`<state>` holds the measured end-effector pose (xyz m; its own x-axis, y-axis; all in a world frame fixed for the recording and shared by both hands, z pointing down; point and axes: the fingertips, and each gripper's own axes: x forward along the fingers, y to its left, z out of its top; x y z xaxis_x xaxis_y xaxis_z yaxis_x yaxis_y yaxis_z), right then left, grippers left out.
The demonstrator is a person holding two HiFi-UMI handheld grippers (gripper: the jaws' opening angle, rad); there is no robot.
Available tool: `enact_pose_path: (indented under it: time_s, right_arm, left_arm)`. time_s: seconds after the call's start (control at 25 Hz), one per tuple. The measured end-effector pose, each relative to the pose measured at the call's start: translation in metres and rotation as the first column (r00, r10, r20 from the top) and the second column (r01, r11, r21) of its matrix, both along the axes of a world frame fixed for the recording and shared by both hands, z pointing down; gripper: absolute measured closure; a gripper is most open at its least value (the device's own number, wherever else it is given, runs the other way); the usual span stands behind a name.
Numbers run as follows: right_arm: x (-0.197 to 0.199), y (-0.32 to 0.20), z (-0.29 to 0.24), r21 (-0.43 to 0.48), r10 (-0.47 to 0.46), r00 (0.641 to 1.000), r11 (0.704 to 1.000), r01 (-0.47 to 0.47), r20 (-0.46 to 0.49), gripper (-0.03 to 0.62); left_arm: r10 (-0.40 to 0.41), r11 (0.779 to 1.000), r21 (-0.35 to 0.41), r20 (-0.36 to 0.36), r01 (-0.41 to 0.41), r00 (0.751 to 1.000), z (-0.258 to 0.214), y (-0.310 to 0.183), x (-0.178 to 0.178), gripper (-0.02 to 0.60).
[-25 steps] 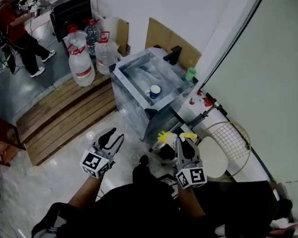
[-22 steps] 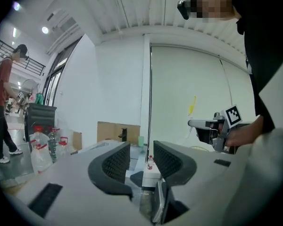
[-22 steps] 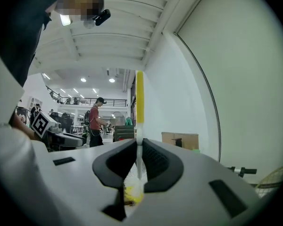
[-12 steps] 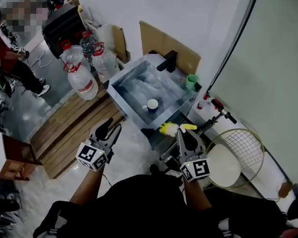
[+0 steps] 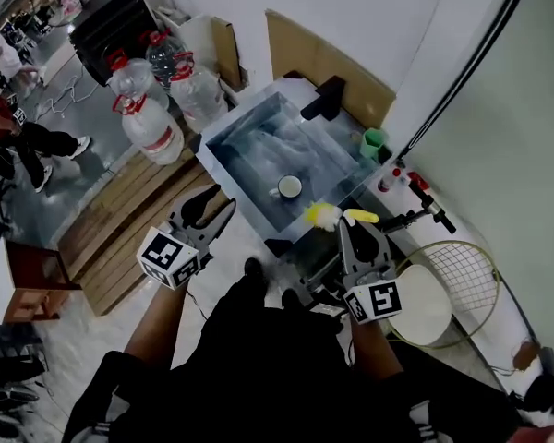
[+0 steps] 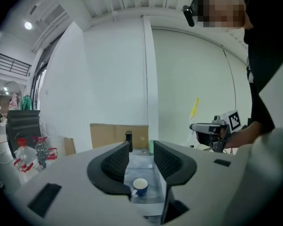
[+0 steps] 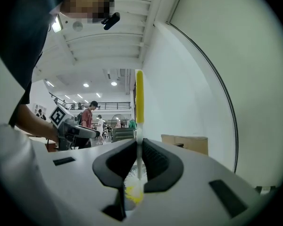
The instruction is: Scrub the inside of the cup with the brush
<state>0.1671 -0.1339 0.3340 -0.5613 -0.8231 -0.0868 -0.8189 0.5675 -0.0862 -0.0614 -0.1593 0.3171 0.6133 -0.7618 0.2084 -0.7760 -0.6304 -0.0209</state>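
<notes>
Left claw [image 5: 214, 203] forward, brush [image 5: 323, 215] crosswise, bristles left

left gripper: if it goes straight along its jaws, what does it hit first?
Probably the sink: the left gripper has open, empty jaws framing its basin, with the blue cup low between them. Depth is unclear, so the near wall may come before the cup.

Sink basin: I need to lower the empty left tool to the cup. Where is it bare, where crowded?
The steel sink basin is bare from the black faucet down to the blue cup with a white inside, which stands alone near the front wall. Crowded: just past its right wall, a green cup and a red-and-white bottle.
</notes>
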Motion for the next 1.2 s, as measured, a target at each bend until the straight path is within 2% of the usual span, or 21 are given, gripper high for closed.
enact_pose_path:
  time_s: [0.24,0.4,0.52,0.68,0.84,0.96,1.08,1.12,1.2]
  right_arm:
    - [-0.007,-0.037,0.015,-0.031,0.094,0.995,0.995,-0.095,-0.035,0.546]
    - [-0.023,-0.065,0.025,-0.069,0.171,0.984,0.982,-0.174,-0.048,0.546]
    - [-0.04,-0.09,0.026,-0.078,0.2,0.978,0.976,-0.205,-0.066,0.546]
    - [-0.054,-0.115,0.023,-0.071,0.246,0.963,0.965,-0.254,-0.108,0.546]
    - [-0.055,-0.132,0.026,-0.08,0.299,0.943,0.946,-0.313,-0.147,0.546]
    - [-0.053,-0.138,0.034,-0.101,0.331,0.928,0.931,-0.351,-0.169,0.546]
    - [-0.056,-0.138,0.041,-0.125,0.336,0.925,0.925,-0.36,-0.176,0.546]
    - [-0.058,-0.138,0.043,-0.134,0.33,0.927,0.925,-0.355,-0.177,0.546]
    - [-0.062,-0.139,0.051,-0.15,0.315,0.933,0.928,-0.342,-0.176,0.546]
  left_arm:
    - [0.15,0.984,-0.108,0.089,-0.141,0.985,0.03,-0.06,-0.01,0.417]
    - [0.259,0.96,-0.145,0.147,-0.238,0.955,0.051,-0.1,-0.011,0.416]
    - [0.351,0.929,-0.187,0.161,-0.321,0.922,0.08,-0.126,-0.013,0.413]
    - [0.479,0.855,-0.289,0.126,-0.43,0.869,0.119,-0.147,-0.004,0.411]
    - [0.589,0.771,-0.391,0.14,-0.502,0.796,0.163,-0.159,0.008,0.403]
    - [0.661,0.71,-0.458,0.17,-0.535,0.731,0.201,-0.161,0.019,0.402]
    - [0.725,0.634,-0.546,0.172,-0.548,0.667,0.238,-0.154,0.027,0.4]
    - [0.738,0.614,-0.571,0.171,-0.544,0.653,0.248,-0.152,0.029,0.394]
    - [0.751,0.593,-0.606,0.18,-0.53,0.635,0.265,-0.152,0.032,0.391]
